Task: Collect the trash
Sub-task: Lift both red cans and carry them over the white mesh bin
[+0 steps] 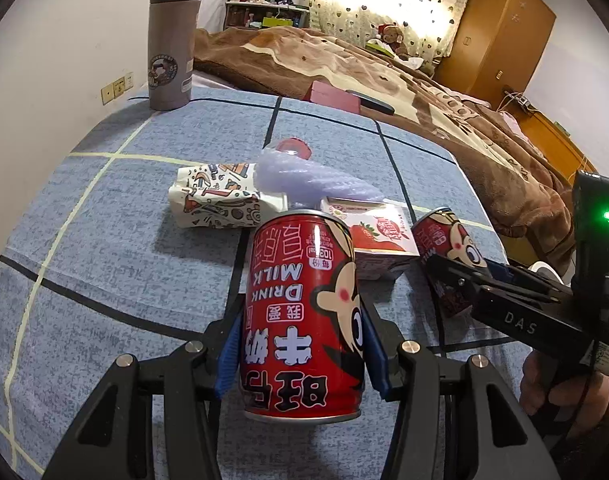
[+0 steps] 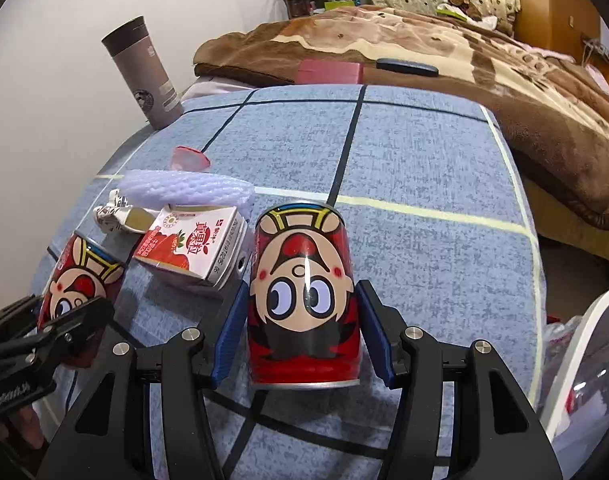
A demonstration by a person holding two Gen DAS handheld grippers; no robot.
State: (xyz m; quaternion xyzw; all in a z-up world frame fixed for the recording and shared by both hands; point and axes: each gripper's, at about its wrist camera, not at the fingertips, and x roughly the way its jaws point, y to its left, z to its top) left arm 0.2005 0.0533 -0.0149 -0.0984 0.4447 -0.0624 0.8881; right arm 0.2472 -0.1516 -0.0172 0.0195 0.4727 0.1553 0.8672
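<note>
Two red milk drink cans stand upside down on the blue checked cloth (image 1: 124,240). In the left wrist view, my left gripper (image 1: 300,340) is shut on one red can (image 1: 304,280), its blue pads pressed against both sides. In the right wrist view, my right gripper (image 2: 304,332) is shut on the other red can (image 2: 304,280), pads close against its sides. The two stand side by side: the right gripper (image 1: 440,276) and its can (image 1: 444,236) show at the left view's right. The left gripper (image 2: 56,304) and its can (image 2: 80,276) show at the right view's left.
Behind the cans lie a strawberry milk carton (image 1: 374,240) (image 2: 192,248), a purple foam net (image 1: 312,180) (image 2: 188,190), a patterned paper pack (image 1: 216,196) and a small red cup (image 2: 188,158). A grey thermos (image 1: 172,40) stands far left. A white bin (image 2: 584,360) with a bag sits at right.
</note>
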